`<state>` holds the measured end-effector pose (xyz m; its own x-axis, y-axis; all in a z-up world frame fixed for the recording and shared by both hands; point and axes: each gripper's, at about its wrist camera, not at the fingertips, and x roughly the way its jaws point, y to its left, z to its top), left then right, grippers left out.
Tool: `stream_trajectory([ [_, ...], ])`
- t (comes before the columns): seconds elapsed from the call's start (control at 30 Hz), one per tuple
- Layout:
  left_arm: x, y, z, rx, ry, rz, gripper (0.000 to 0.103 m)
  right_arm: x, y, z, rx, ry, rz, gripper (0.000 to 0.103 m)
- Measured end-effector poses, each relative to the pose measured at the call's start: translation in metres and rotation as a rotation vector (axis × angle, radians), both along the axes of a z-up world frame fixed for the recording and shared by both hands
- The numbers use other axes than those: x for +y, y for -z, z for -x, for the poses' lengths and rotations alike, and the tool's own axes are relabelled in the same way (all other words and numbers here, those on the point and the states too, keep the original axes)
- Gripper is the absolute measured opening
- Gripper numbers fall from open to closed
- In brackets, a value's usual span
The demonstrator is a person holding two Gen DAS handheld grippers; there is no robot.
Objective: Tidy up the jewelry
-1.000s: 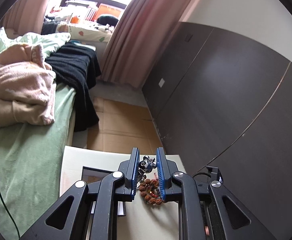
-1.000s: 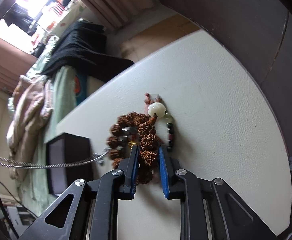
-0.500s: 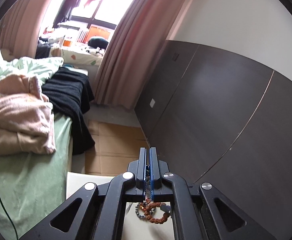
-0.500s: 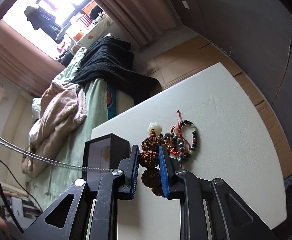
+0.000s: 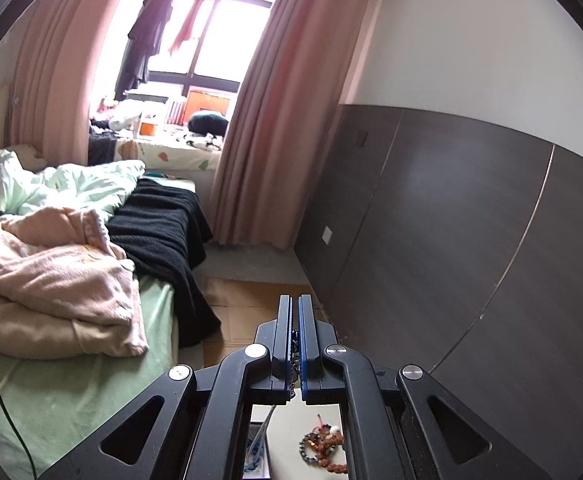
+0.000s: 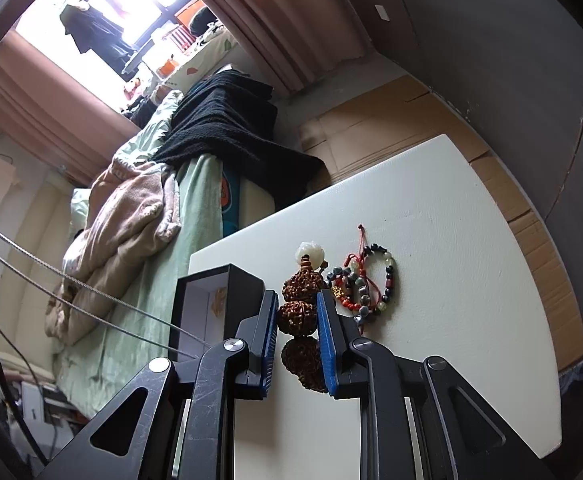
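Above the white desk, the right claw is clamped on a strand of big brown seed beads, lifted beside the open black box. Beaded bracelets lie flat on the desk just right of it. Left claw is pinched tight on a thin chain, raised high over the desk.

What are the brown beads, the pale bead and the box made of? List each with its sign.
Brown beads: knobbly and matte, probably dried seeds or carved wood.
Pale bead: smooth, milky, slightly glossy, perhaps jade, stone or resin.
Box: flat black outside, pale lining, likely covered card.
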<state>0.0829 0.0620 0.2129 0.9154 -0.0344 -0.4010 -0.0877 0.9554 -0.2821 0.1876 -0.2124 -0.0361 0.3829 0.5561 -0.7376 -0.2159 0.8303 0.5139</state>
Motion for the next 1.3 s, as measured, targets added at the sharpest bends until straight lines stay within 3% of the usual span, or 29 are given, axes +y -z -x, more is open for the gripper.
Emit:
stream_trajectory([
  [0.13,0.005,0.004,-0.002,0.007,-0.013,0.000,0.002,0.002,0.002,0.000,0.009,-0.006,-0.003,0.021],
  [0.43,0.022,0.047,-0.007,0.070,-0.045,0.033,0.002,0.009,-0.002,0.004,-0.011,-0.021,-0.004,0.021],
  [0.77,0.032,0.118,-0.013,0.164,-0.048,0.137,0.002,0.010,-0.004,0.003,-0.017,-0.016,-0.003,0.021],
  [1.0,0.029,0.173,-0.025,0.274,-0.022,0.180,0.002,0.018,-0.004,0.005,-0.026,-0.033,0.012,0.021],
  [1.2,0.025,0.211,-0.034,0.364,-0.004,0.149,0.002,0.025,-0.015,0.007,-0.080,-0.037,-0.030,0.021],
  [1.3,0.028,0.230,-0.040,0.408,0.006,0.177,0.002,0.028,-0.021,0.010,-0.110,-0.034,-0.057,0.021],
])
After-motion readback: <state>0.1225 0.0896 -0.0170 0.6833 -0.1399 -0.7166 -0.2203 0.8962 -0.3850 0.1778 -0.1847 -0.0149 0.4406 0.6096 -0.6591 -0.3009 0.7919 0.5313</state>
